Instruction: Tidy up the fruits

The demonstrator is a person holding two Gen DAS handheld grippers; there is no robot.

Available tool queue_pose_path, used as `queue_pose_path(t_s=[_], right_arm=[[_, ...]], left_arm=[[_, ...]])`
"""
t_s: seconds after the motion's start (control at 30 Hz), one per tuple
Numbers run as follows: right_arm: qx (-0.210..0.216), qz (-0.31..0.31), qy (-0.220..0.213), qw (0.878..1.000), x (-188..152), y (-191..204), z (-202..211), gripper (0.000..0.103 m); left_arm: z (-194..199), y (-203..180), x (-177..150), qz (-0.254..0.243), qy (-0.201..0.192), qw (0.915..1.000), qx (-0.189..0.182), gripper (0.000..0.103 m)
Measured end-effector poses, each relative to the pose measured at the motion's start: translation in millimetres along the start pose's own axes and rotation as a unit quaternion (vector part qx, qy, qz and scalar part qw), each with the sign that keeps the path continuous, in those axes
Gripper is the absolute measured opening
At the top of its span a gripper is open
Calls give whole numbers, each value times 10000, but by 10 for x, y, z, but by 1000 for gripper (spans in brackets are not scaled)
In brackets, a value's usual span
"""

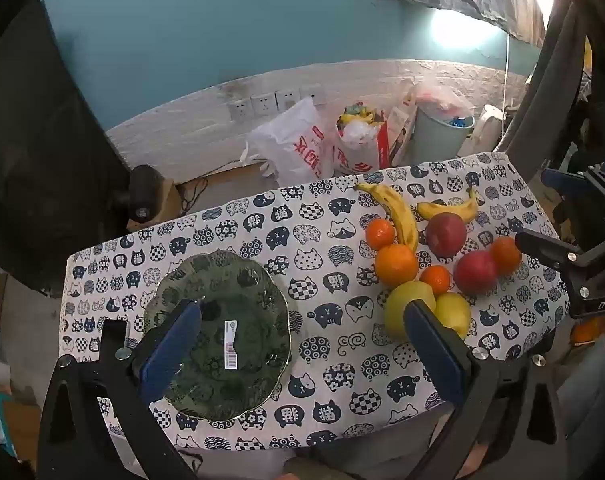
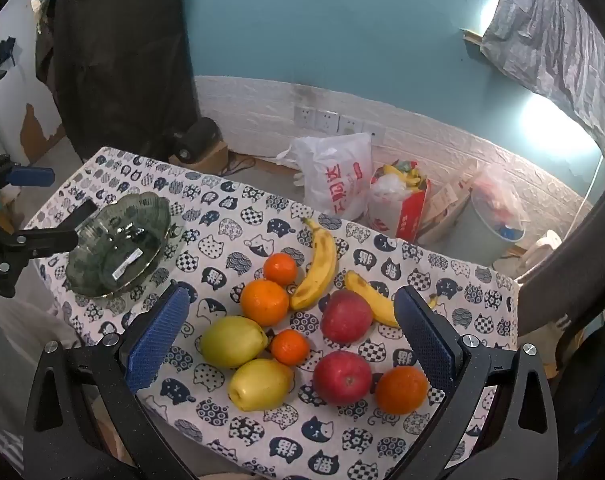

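A green glass plate (image 1: 242,280) with a barcode sticker sits on the left of the cat-print table; it also shows in the right wrist view (image 2: 102,276). The fruit lies in a group on the right: two bananas (image 2: 320,268), two red apples (image 2: 344,316), two yellow pears (image 2: 232,340) and several oranges (image 2: 264,302). My left gripper (image 1: 302,316) is open and empty above the table, between plate and fruit. My right gripper (image 2: 292,300) is open and empty above the fruit group.
The table (image 1: 310,368) has a cat-print cloth and drops off at the near edge. Beyond the far edge stand plastic bags (image 1: 294,144), a red carton (image 1: 362,144) and a bin (image 1: 438,132) by the wall. A dark coat (image 2: 122,52) hangs at the left.
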State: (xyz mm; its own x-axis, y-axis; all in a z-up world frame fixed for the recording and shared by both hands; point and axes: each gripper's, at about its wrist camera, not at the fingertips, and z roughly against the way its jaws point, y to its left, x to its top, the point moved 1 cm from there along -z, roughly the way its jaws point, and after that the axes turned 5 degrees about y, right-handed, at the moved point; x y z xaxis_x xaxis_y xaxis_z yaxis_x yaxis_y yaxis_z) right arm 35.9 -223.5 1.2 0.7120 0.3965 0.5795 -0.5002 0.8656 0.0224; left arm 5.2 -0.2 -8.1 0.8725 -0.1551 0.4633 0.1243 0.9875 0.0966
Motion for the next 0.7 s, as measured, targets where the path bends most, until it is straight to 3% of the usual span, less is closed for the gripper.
queue_pose_path(t_s=[0.7], right_arm=[[-112, 39, 21, 9999, -20, 36, -24, 101]], left_arm=[[-43, -29, -28, -57, 73, 9999, -43, 102]])
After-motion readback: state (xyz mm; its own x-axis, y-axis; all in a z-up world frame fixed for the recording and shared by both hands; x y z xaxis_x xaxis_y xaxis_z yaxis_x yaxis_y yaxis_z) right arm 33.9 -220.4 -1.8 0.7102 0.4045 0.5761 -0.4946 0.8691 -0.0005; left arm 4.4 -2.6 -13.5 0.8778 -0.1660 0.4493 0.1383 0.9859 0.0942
